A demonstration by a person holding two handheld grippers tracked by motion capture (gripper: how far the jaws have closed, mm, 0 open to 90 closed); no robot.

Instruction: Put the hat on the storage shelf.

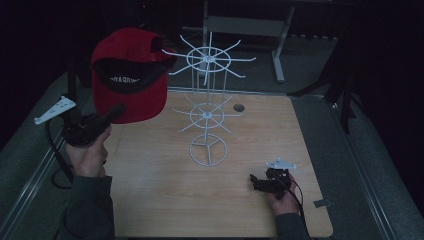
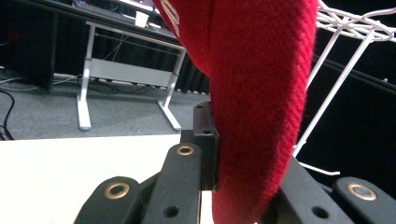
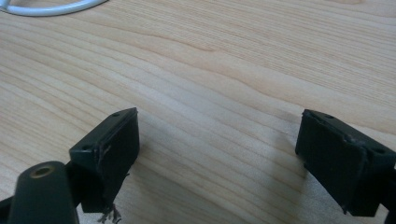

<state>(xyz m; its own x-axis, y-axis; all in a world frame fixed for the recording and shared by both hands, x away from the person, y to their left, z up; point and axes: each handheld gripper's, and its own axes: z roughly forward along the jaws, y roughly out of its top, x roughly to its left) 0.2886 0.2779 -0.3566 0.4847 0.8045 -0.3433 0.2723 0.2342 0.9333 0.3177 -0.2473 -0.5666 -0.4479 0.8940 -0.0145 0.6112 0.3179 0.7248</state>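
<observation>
The wire display rack (image 1: pixel 208 107) stands on the bench (image 1: pixel 160 190), near its middle and toward the far edge. Left of the rack, the cap (image 1: pixel 129 75) hangs above the bench's left far corner, level with the rack's top ring, clamped in the left tool (image 1: pixel 112 114) below it. The right tool (image 1: pixel 256 182) rests on the bench, right of the rack's base and nearer the front edge.

White lettering runs across the black inner band of the red cap (image 1: pixel 131 75), seen upside down and too blurred to make out.
</observation>
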